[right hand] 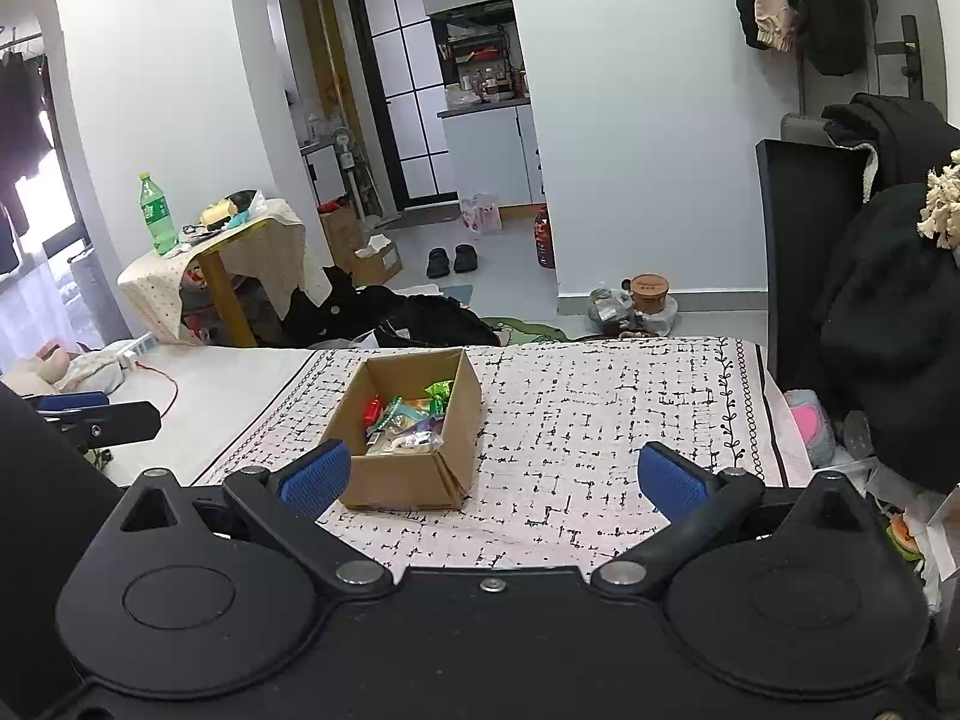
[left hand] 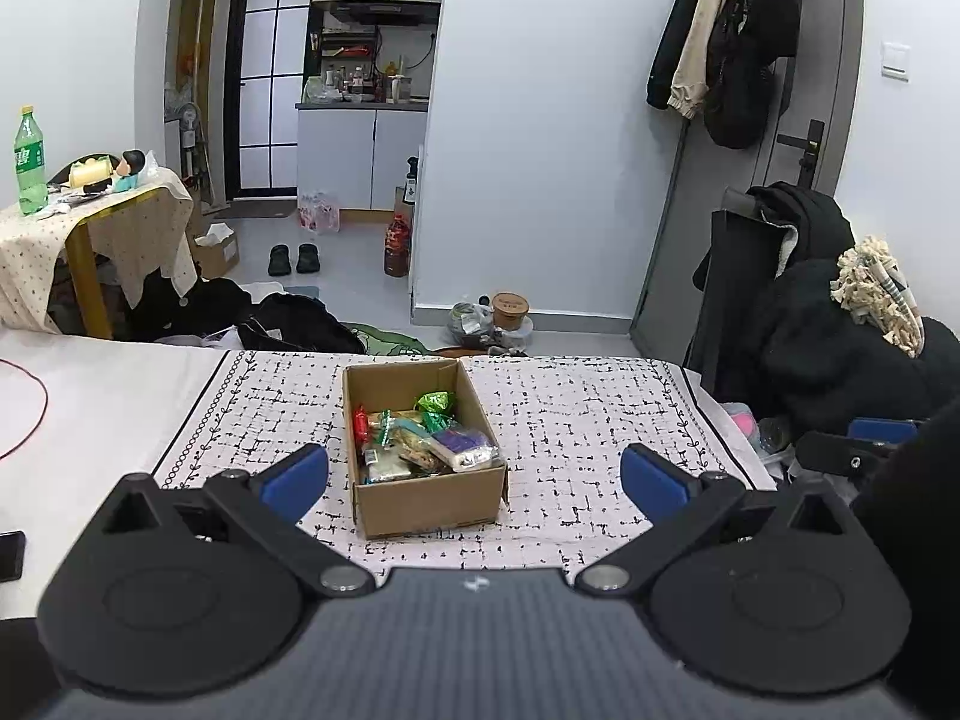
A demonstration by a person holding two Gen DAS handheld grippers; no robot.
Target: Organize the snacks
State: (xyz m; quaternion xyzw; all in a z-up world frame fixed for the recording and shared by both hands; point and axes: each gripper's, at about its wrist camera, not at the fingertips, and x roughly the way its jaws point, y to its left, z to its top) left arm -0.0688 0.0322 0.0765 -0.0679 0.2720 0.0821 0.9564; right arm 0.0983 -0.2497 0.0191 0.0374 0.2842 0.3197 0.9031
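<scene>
Item: open brown cardboard box (left hand: 420, 456), flaps up, standing on a white cloth with a black broken-grid print (left hand: 600, 420) spread over a pale bed (left hand: 90, 408). Contents: an assortment of wrapped snacks (left hand: 414, 435) piled inside — a green foil packet (left hand: 435, 401) at the far side, a red wrapper (left hand: 360, 423) against the left wall, a clear packet with a purple label (left hand: 465, 447) at the near right, and tan and yellowish packs beneath that are too jumbled to name singly. No snack shows on the printed cloth outside the box in either view; every packet in sight lies within its walls. Left tongs (left hand: 474, 471): released, blue-padded fingers spread wide, nothing between them, held back from the box with the box framed between the tips. Right tongs (right hand: 492, 477): likewise spread and empty, hovering over the cloth, the box just beyond the left finger. Status: as far as the frames settle it, the snacks sit gathered in the box, which would suit a finished collection — or equally a stocked box awaiting sorting or laying out elsewhere; the pictures do not decide between the two. Whether the packets are ordered inside by kind cannot be told; they look loosely heaped.
</scene>
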